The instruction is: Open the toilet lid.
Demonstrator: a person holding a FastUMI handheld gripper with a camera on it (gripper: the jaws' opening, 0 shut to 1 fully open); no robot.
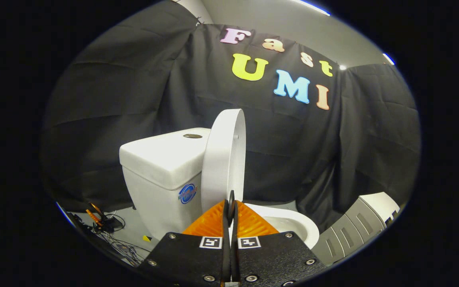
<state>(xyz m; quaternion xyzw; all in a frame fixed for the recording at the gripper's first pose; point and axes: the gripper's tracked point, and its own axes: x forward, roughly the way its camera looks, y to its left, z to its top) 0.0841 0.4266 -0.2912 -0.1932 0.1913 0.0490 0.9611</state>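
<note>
A white toilet stands just ahead of my fingers. Its lid (222, 159) is raised upright, seen nearly edge-on, and rests close against the tank (159, 159), which has a round flush button (192, 136) on top. To the right of the lid, the open seat and bowl (295, 225) show beyond my fingers. My gripper (231, 196) is shut, the two fingers pressed together with nothing visible between them. The tips overlap the lower edge of the lid, and I cannot tell if they touch it.
Black cloth walls close off the booth behind and to both sides. Loose cables and small devices (104, 223) lie on the floor left of the tank, with a small yellow marker (146, 238) near its base. A grey and white cabinet (359, 225) stands to the right of the bowl.
</note>
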